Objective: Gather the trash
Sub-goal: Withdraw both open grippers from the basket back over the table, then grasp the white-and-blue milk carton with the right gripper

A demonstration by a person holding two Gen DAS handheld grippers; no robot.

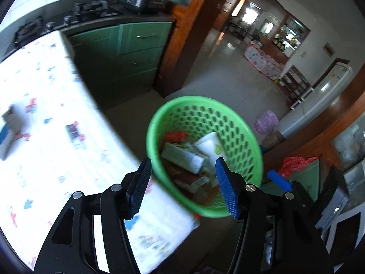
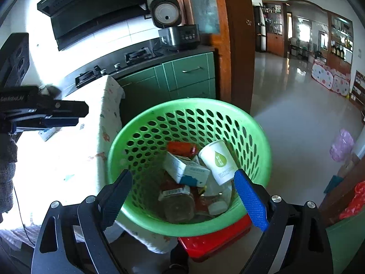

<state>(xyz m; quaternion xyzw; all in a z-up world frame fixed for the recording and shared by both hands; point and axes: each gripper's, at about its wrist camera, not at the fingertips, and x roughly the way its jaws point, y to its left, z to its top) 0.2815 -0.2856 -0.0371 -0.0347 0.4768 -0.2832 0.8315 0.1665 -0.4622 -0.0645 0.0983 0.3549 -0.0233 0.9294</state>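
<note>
**Hovering over the bin with both grippers empty**

Hanging above the green basket (image 2: 189,166), the right gripper (image 2: 182,196) is standing with its jaws spread wide and nothing between them. The left gripper (image 1: 182,187) is likewise gaping and empty, poised over the table (image 1: 45,114) edge just beside the basket. A paper cup (image 2: 217,159), a white carton (image 2: 186,170), a red packet (image 2: 181,148) and a clear bottle (image 2: 178,205) are lying inside. More litter, a small box (image 1: 10,116), seems to be waiting on the table. Doing this well is meaning keeping the jaws parted, turning toward that box and closing squarely across its narrow sides.
</note>
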